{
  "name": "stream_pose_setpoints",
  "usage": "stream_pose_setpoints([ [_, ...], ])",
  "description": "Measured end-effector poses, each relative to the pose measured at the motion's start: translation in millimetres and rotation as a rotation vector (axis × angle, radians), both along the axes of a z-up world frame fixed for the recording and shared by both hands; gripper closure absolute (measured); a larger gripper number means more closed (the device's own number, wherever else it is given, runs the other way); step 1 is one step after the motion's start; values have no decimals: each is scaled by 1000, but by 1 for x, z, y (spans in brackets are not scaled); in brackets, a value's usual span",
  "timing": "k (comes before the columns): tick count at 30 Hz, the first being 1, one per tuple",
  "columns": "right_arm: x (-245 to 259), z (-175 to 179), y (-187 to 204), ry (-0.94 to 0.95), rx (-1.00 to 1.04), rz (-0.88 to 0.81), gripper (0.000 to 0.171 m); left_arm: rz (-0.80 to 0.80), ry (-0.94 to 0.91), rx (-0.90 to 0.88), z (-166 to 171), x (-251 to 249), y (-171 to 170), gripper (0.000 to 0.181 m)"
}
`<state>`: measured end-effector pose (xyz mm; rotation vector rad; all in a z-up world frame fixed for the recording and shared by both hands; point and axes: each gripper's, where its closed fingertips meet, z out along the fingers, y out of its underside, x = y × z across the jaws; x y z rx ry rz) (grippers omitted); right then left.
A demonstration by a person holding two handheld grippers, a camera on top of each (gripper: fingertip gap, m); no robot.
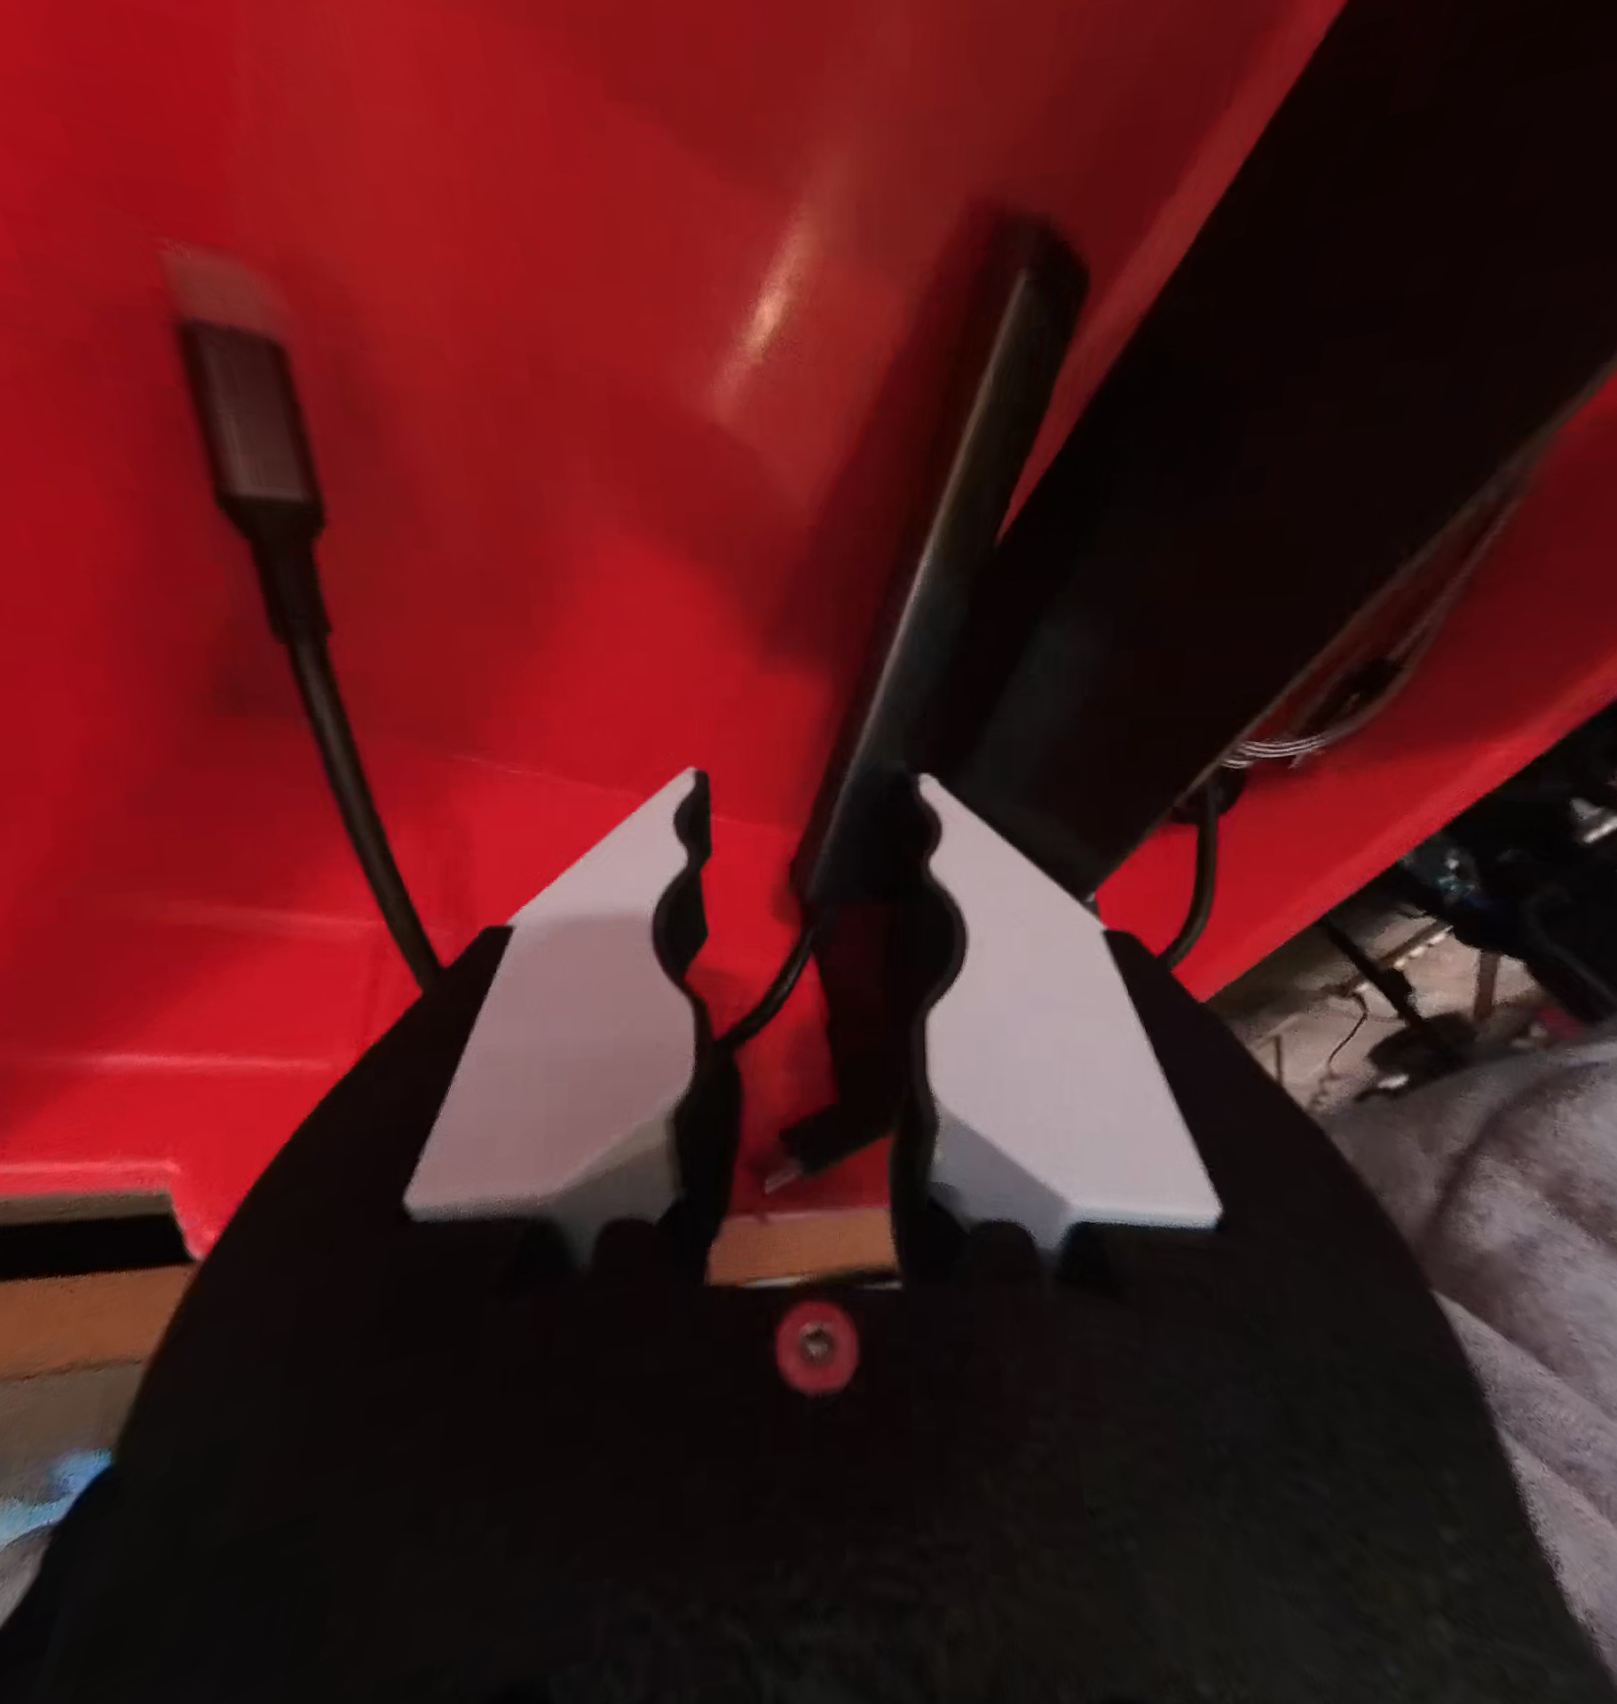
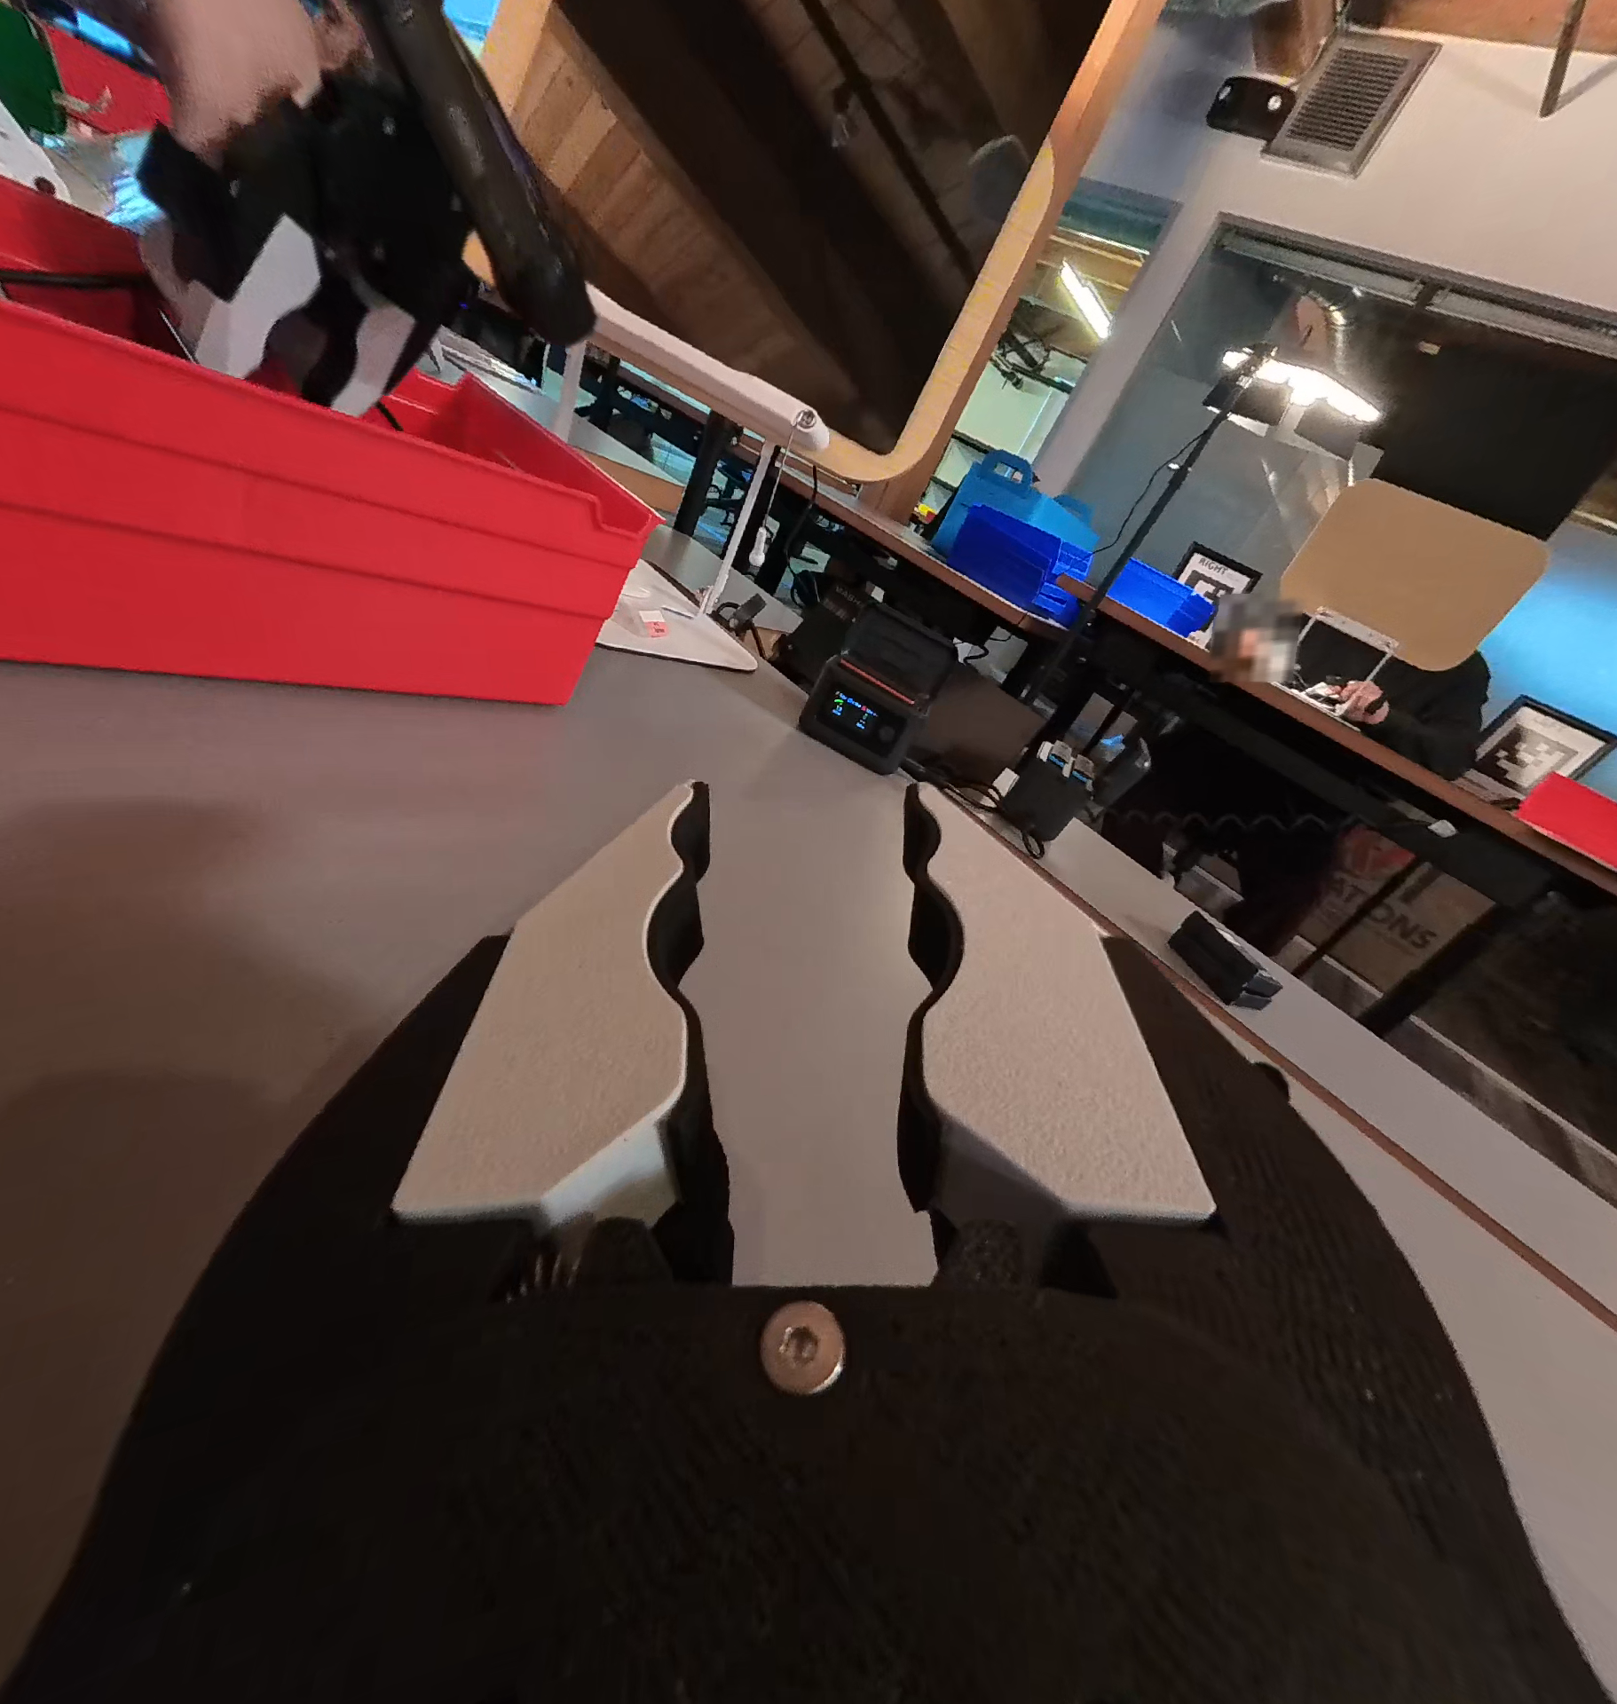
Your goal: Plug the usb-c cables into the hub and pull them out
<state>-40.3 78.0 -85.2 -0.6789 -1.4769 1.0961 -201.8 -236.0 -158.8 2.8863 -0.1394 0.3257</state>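
In the left wrist view, a slim black hub lies on the floor of a red bin, running away from me. My left gripper is open, and the hub's near end sits between its white fingers. A black USB-C cable plug lies loose at the left. A second small plug lies low between the fingers. My right gripper is open and empty, low over the grey table. The right wrist view shows the left gripper reaching into the red bin.
A broad dark bar crosses the bin at the right. On the table beyond the right gripper stand a small black device with a screen and a black block. Blue bins and a seated person are at a far table. Tip to tip, the grippers are about 35 cm apart.
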Motion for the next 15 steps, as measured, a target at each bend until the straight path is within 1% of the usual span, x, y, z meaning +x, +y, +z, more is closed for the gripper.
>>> stream_pose_setpoints([
  [3, 0, -1, 0, -4, 0, 1, 130, -95, 31, -55, -7, 1, -2, 152],
  [4, 0, -1, 1, -4, -1, 1, 130, -134, 33, -64, -8, 3, -3, 163],
  [5, 0, -1, 1, -5, -2, 2, 130, -170, 45, -68, -10, 4, -2, 167],
  [7, 0, -1, 2, -9, -3, 1, 130, -241, 90, -68, -14, 2, -1, 169],
  [9, 0, -2, 2, -10, -3, 1, 130, -295, 140, -41, -12, -2, 3, 171],
  [12, 0, -1, 4, -7, -3, -5, 132, -259, 217, 25, 12, -10, 10, 174],
  [15, -1, -1, 6, -6, -13, -11, 133, -205, 295, 149, 52, -15, 21, 174],
])
